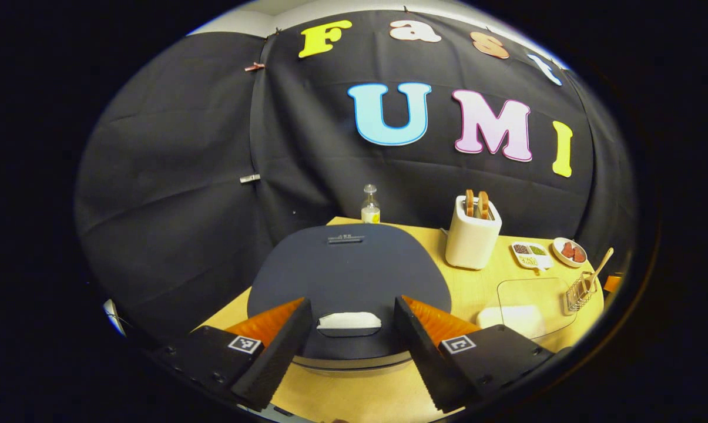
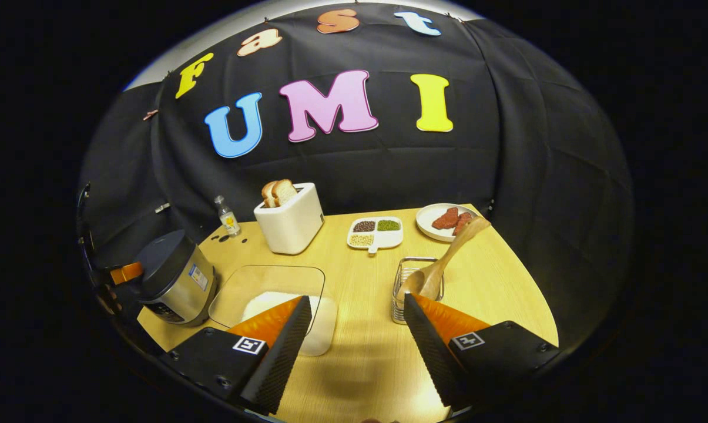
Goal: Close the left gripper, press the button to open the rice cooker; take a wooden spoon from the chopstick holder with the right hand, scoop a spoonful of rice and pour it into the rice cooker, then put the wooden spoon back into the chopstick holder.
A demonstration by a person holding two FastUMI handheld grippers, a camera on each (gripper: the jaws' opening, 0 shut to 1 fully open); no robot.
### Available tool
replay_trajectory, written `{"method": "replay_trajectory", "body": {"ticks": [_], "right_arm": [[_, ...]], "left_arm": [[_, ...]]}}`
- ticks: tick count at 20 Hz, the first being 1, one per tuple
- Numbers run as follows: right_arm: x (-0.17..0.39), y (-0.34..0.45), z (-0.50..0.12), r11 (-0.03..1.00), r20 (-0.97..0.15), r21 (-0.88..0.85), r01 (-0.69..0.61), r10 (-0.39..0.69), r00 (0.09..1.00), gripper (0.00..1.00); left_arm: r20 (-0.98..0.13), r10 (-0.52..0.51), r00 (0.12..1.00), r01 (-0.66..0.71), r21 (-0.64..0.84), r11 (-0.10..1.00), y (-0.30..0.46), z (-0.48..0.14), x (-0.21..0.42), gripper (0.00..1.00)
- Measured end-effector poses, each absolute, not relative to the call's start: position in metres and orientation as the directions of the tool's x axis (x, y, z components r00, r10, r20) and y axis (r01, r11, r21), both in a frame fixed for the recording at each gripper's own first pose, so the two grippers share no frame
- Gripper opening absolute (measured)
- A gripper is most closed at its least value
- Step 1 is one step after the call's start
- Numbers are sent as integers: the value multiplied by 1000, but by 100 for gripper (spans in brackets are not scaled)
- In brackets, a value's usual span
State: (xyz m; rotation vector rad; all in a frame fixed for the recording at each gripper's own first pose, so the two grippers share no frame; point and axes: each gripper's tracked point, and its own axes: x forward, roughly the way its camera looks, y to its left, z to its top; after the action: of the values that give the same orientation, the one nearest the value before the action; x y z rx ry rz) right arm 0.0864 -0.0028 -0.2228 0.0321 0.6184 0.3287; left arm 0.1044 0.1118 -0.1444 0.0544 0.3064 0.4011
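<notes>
The rice cooker [image 1: 349,270] has a dark closed lid and a pale button [image 1: 349,321] at its front edge. My left gripper [image 1: 349,352] hangs open just in front of it, the button showing between the fingers. In the right gripper view the rice cooker [image 2: 174,279] stands at the table's left edge. A wooden spoon [image 2: 442,261] leans in the wire chopstick holder [image 2: 415,288], handle pointing up and right. A glass dish of white rice [image 2: 283,299] lies left of the holder. My right gripper [image 2: 356,352] is open above the table's near side, holding nothing.
A white toaster [image 2: 290,222] with bread slices stands at the back, a small bottle [image 2: 227,217] to its left. A divided dish of beans [image 2: 375,232] and a plate of red pieces [image 2: 445,220] sit behind the holder. The wooden table [image 2: 495,294] ends just right.
</notes>
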Motion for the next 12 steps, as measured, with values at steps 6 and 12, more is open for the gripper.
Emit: {"method": "replay_trajectory", "body": {"ticks": [6,12], "right_arm": [[108,-1,-140,951,-389,116,-286,309,868,99],[62,-5,-68,980,-242,32,-196,198,950,98]], "left_arm": [[-72,249,966,-243,88,966,23,-52,106,95],[25,36,999,-38,104,994,-39,-17,69,95]]}}
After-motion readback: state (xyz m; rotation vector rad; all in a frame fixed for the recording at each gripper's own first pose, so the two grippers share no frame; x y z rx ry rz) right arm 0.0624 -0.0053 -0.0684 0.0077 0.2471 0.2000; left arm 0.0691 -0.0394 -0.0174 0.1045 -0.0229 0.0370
